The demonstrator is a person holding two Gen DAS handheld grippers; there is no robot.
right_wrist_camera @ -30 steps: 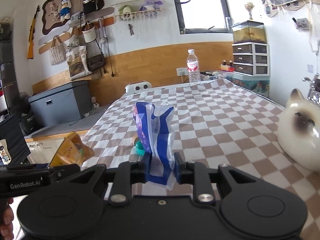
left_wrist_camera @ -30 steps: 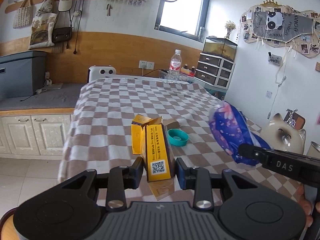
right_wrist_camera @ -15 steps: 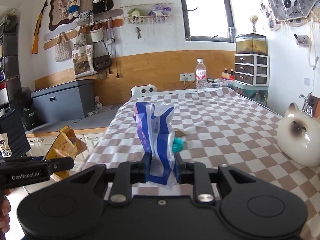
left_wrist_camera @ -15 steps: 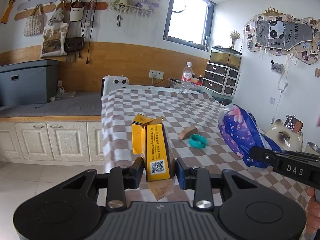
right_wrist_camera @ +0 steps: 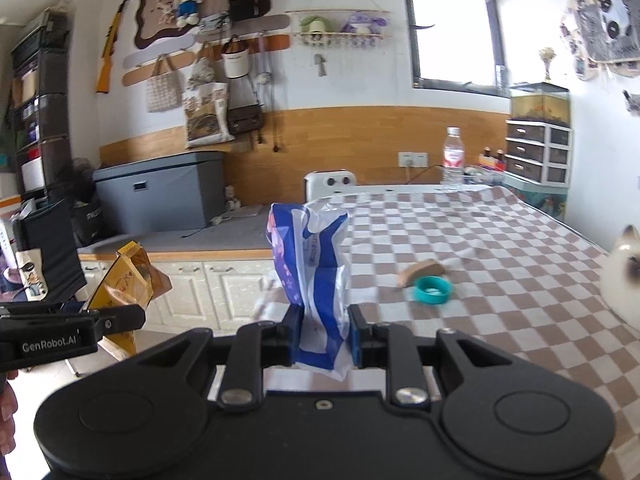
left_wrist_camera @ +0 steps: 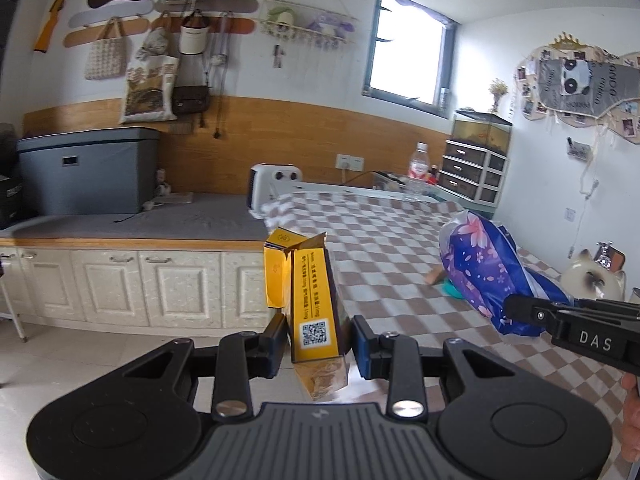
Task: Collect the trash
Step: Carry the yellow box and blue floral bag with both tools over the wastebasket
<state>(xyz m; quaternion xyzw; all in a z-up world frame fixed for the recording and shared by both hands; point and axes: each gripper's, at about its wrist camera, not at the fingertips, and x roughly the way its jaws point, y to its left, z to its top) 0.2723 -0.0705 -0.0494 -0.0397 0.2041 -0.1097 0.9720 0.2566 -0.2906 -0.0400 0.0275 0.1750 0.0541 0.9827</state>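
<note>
My left gripper (left_wrist_camera: 319, 346) is shut on an opened yellow carton (left_wrist_camera: 312, 300) and holds it in the air off the table's left edge; the carton also shows in the right wrist view (right_wrist_camera: 128, 284). My right gripper (right_wrist_camera: 323, 336) is shut on a blue and white flowered plastic bag (right_wrist_camera: 310, 268) held over the table's left edge; the bag also shows in the left wrist view (left_wrist_camera: 486, 270). A teal lid (right_wrist_camera: 432, 289) and a small tan wooden piece (right_wrist_camera: 420, 271) lie on the checkered tablecloth (right_wrist_camera: 480, 240).
A ceramic cat (right_wrist_camera: 622, 276) sits at the table's right. A water bottle (right_wrist_camera: 453, 158) stands at the far end. White cabinets (left_wrist_camera: 120, 284) with a grey bin (left_wrist_camera: 88, 170) on top line the left side, above tiled floor (left_wrist_camera: 60, 360).
Both grippers have swung left and back from the table with their loads. The cabinets and floor now fill more of the left wrist view.
</note>
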